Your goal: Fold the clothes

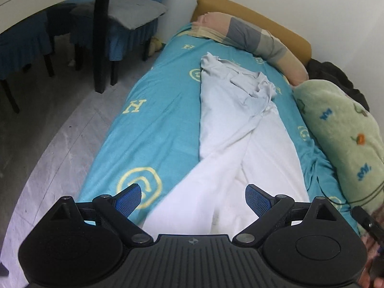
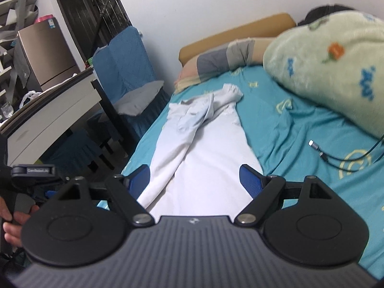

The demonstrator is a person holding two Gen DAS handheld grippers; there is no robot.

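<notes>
A white garment (image 1: 240, 132) lies lengthwise on the teal bed sheet (image 1: 156, 124), folded in along its sides, with a crumpled collar end far from me. My left gripper (image 1: 193, 199) is open, its blue pads apart over the garment's near end. In the right wrist view the same garment (image 2: 206, 158) runs away from me. My right gripper (image 2: 194, 180) is open and empty, its blue pads either side of the garment's near end.
A green fleece pillow (image 1: 348, 139) and a patchwork bolster (image 1: 252, 36) lie along the wall side of the bed. Charging cables (image 2: 336, 156) lie on the sheet at right. Chairs with blue covers (image 1: 124, 24) and a white table (image 2: 48, 110) stand on the left.
</notes>
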